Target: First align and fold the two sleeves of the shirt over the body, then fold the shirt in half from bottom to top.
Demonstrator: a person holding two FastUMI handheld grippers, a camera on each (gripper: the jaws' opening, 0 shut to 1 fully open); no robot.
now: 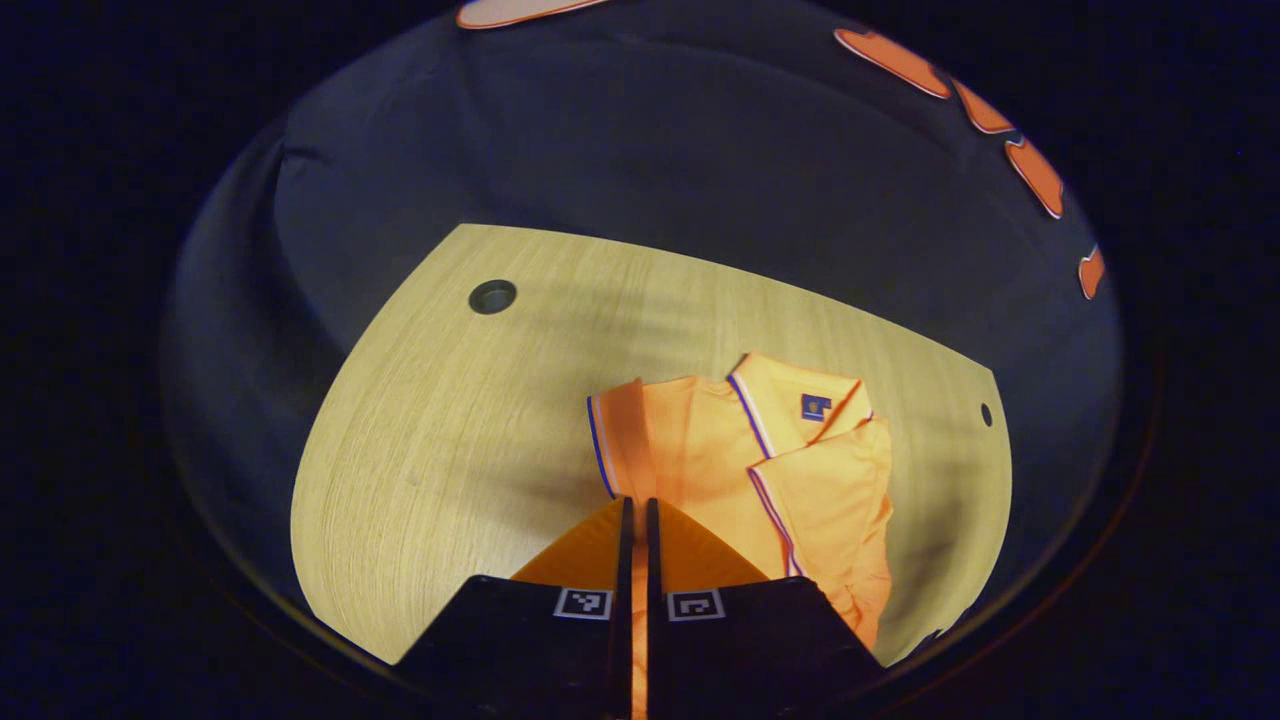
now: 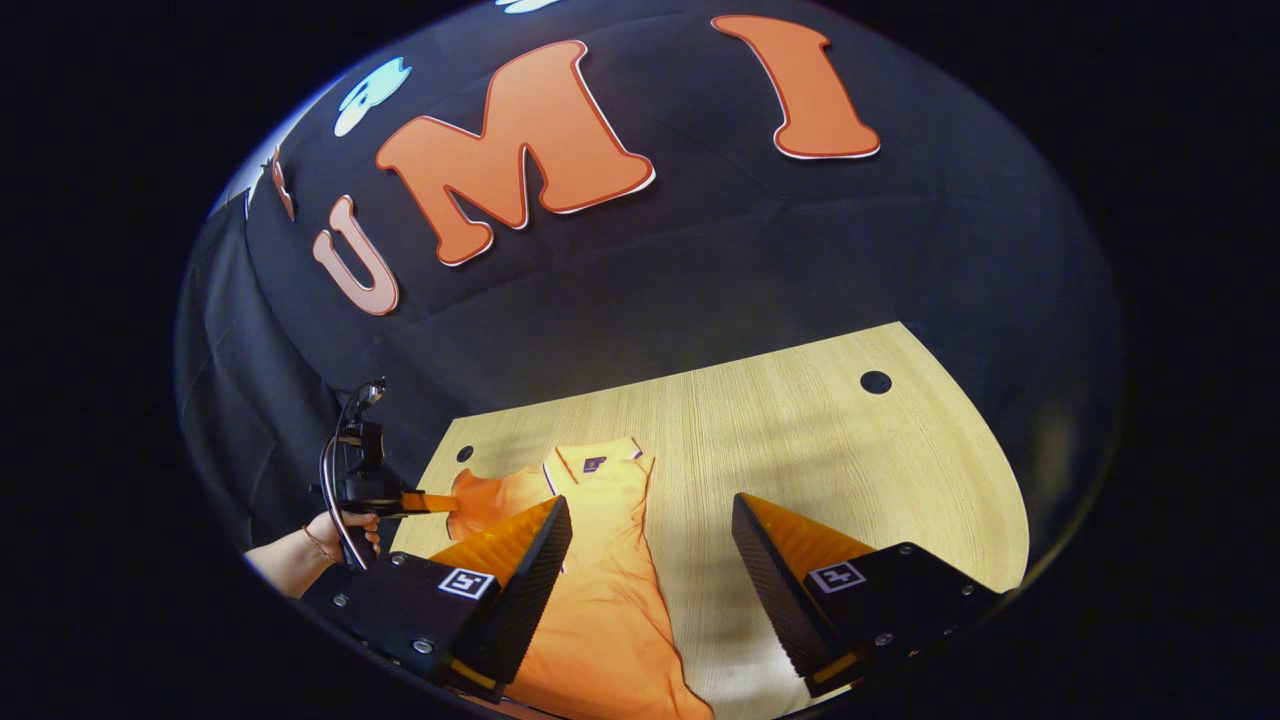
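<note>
Orange shirt (image 2: pixel 600 590) lay lengthwise, collar far; the pinched-together left gripper (image 1: pixel 637 520) hovered nearer its unfolded sleeve (image 1: pixel 625 440) than the wide-open right gripper (image 2: pixel 650 545).

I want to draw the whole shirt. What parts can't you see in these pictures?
- Left gripper view: the shirt bottom is hidden behind the left gripper, whose fingers are closed together.
- Right gripper view: the hem is cut off by the picture edge; the open right gripper covers part of one side.
</note>
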